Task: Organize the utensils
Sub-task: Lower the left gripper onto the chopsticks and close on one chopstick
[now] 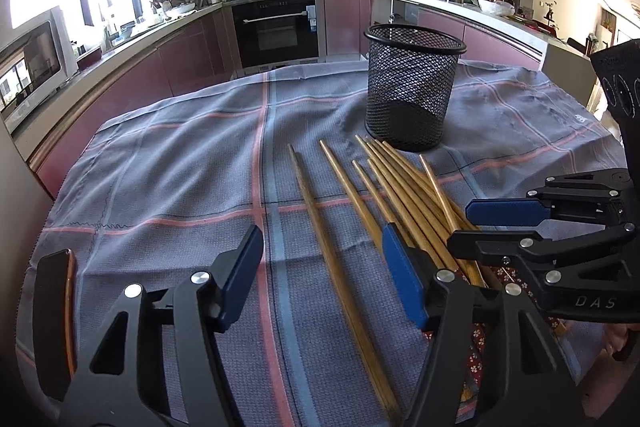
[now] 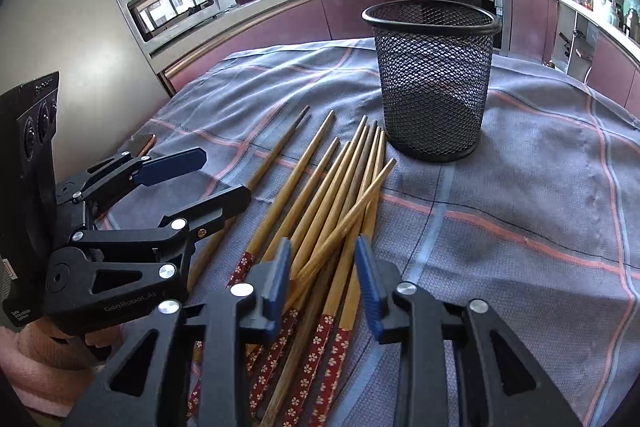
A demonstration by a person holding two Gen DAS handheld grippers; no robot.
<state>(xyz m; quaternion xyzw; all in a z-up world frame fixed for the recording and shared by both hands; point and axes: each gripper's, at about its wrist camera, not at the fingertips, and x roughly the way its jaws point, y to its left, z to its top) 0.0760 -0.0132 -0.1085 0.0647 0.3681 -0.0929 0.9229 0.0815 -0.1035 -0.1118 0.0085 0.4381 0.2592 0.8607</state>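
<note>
Left wrist view: the left gripper has its fingers released, standing apart over the cloth, with one lone chopstick lying on the cloth between them, untouched. The chopsticks lie fanned near the desk's near edge, tips toward the cup, which stands upright just beyond them. The right gripper enters from the right, over the bundle's thick ends. A phone lies at the left edge.

Right wrist view: the right gripper has fingers parted narrowly, straddling several chopsticks of the bundle; whether the pads press on them I cannot tell. The patterned red ends point to the near edge. The cup stands upright beyond the tips. The left gripper sits at left, fingers released, a hand below it.
</note>
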